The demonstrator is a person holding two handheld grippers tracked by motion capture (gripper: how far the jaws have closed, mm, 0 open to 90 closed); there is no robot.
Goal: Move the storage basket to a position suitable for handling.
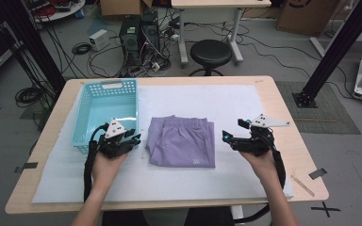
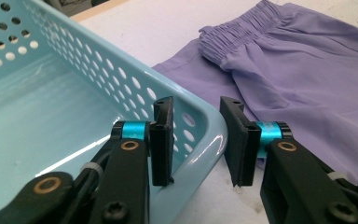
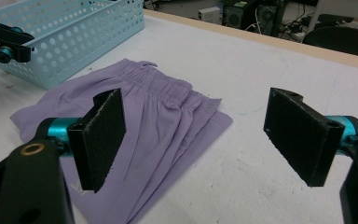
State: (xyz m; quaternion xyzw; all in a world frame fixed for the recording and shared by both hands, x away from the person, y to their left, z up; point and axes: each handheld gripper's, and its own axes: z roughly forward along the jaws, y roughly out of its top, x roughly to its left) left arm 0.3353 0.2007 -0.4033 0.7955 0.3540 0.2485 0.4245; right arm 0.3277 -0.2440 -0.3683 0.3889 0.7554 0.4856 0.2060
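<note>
White padded table [image 1: 245, 99]: perforated plastic basket [image 2: 98, 70], crumpled purple shorts [image 1: 184, 141].

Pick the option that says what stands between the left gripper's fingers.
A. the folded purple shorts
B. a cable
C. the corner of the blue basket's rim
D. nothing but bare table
C: in the left gripper view, the left gripper has one of its fingers inside the basket wall and the other outside, straddling the rim corner, with the shorts lying beyond.
</note>
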